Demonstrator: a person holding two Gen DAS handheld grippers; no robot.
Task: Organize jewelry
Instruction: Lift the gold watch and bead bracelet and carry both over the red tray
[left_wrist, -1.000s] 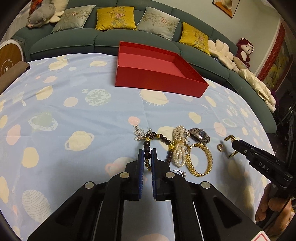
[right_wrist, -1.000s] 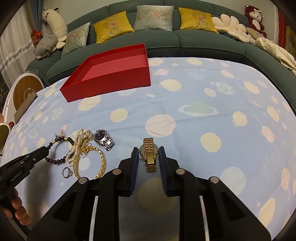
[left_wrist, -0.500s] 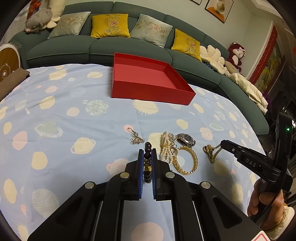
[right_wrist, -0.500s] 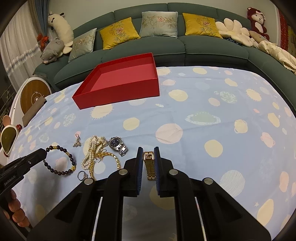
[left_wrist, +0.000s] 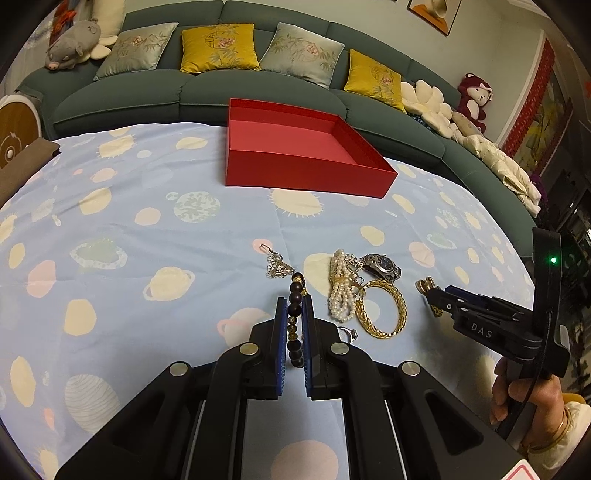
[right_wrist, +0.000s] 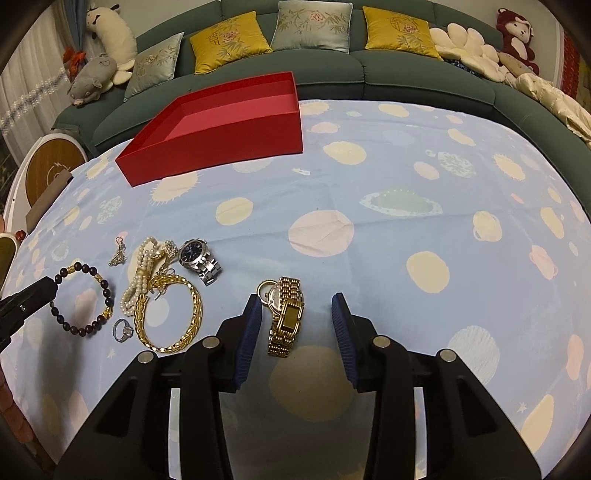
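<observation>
My left gripper (left_wrist: 294, 321) is shut on a dark bead bracelet (left_wrist: 294, 325), which also shows in the right wrist view (right_wrist: 83, 299) held at its left side. My right gripper (right_wrist: 297, 314) is open, its jaws wide on either side of a gold watch (right_wrist: 285, 317) lying on the cloth. The right gripper also shows in the left wrist view (left_wrist: 436, 295). An open red box (left_wrist: 295, 155) stands at the far side of the table; it shows in the right wrist view too (right_wrist: 221, 129). A pile holds a pearl strand (right_wrist: 142, 273), a gold chain bracelet (right_wrist: 170, 317), a silver watch (right_wrist: 199, 258) and a ring (right_wrist: 122, 330).
A small silver pendant (right_wrist: 118, 254) lies left of the pearls. The table wears a light blue planet-print cloth (right_wrist: 406, 221). A green sofa (right_wrist: 332, 74) with cushions and plush toys curves behind the table.
My right gripper has opened and the gold watch now lies on the cloth between its jaws. My left gripper stays shut on the bead bracelet and has risen slightly.
</observation>
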